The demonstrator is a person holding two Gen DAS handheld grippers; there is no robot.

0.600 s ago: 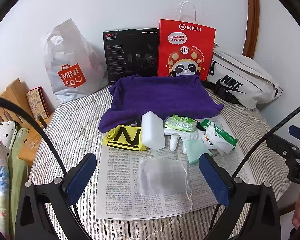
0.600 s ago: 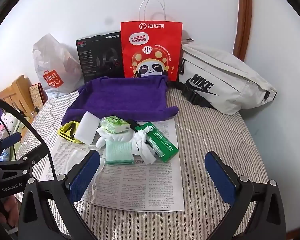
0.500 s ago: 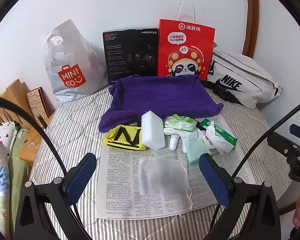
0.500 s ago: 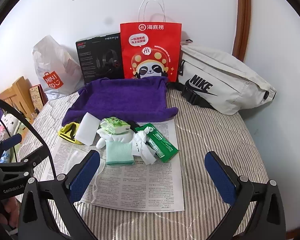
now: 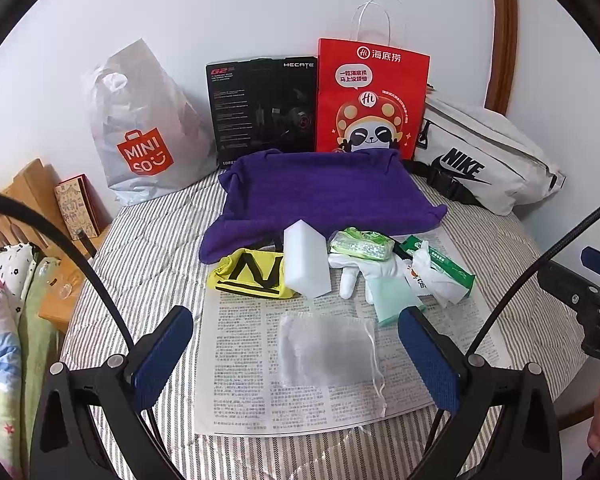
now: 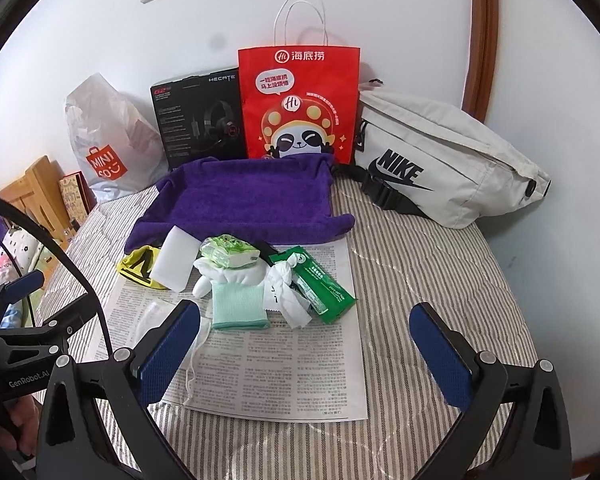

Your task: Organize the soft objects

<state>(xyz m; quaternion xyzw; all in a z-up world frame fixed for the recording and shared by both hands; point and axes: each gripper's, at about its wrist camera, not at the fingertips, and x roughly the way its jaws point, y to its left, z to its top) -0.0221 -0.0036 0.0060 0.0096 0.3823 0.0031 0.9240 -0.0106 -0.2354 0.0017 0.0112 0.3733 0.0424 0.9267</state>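
Observation:
Soft things lie on a newspaper on a striped bed: a white mesh pouch, a white sponge block, a yellow-black cloth, a green-cuffed white glove, a green tissue pack, and a green wipes packet. A purple towel tray sits behind them. My left gripper is open above the pouch. My right gripper is open over the newspaper, empty.
Against the wall stand a white Miniso bag, a black headset box, a red paper bag and a white Nike bag. A wooden rack and bedding lie left.
Both views have shifted only slightly; the objects lie as before and both grippers stay open.

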